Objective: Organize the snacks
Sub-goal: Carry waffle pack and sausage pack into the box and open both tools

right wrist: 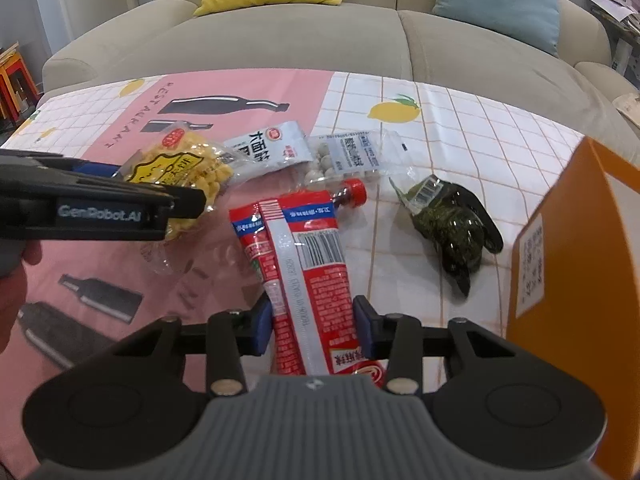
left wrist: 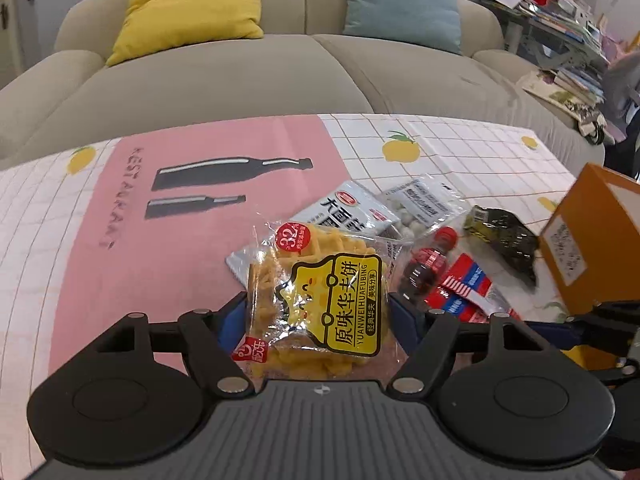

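My left gripper (left wrist: 318,320) is shut on a yellow waffle packet (left wrist: 320,300), its blue pads against both sides; the packet also shows in the right wrist view (right wrist: 180,172). My right gripper (right wrist: 314,324) is shut on a red snack packet (right wrist: 304,272), seen too in the left wrist view (left wrist: 464,288). A small cola bottle (left wrist: 424,268) lies by the red packet, its red cap (right wrist: 354,192) showing. A white gluten packet (right wrist: 272,144), a clear bag of white balls (right wrist: 348,156) and a dark green packet (right wrist: 452,224) lie on the tablecloth (right wrist: 460,128).
An orange cardboard box (right wrist: 580,280) stands at the right table edge, close to my right gripper. A beige sofa (left wrist: 240,76) with a yellow pillow (left wrist: 192,4) and a blue pillow (left wrist: 400,4) runs behind the table. A cluttered shelf (left wrist: 560,24) is at far right.
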Tool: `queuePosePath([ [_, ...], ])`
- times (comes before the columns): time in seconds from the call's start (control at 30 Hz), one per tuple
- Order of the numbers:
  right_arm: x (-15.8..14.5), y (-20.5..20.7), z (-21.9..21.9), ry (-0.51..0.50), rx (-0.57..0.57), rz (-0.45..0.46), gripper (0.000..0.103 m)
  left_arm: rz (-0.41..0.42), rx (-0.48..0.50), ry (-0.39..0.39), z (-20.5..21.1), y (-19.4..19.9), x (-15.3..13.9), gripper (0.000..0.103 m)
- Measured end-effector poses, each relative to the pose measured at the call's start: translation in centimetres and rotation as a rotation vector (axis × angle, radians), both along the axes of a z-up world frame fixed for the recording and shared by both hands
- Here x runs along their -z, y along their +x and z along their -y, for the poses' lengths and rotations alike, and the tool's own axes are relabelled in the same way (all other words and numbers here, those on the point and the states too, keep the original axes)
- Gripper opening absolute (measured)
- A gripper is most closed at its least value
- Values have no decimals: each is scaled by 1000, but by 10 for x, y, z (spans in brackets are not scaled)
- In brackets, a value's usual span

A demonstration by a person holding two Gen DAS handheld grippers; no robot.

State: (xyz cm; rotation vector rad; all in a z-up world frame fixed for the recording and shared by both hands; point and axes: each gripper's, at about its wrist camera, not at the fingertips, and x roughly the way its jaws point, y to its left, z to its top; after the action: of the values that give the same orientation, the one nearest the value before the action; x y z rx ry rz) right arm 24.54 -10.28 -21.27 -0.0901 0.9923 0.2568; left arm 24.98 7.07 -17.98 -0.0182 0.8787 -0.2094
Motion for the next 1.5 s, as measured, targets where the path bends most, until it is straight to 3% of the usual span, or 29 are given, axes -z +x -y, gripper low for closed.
queuePosePath([
  [0.47,-50,-57,14,79,-2,-15,40,0,-66,-50,6,-84,-48,82],
  [0.67,-82,-81,25,87,-13,51,39,7,-56,-52,20,-105,-73,82],
  [0.83,-111,-98,46,94,22,118,39,64,-7,-41,46,-113,-102,82],
  [1.2,-149,-112,126,95,163,204,39,100,163,-64,132,-85,-139,82],
  [1.5,-138,-83,200,72,300,165,38,99,346,35,210,-41,-135,82],
])
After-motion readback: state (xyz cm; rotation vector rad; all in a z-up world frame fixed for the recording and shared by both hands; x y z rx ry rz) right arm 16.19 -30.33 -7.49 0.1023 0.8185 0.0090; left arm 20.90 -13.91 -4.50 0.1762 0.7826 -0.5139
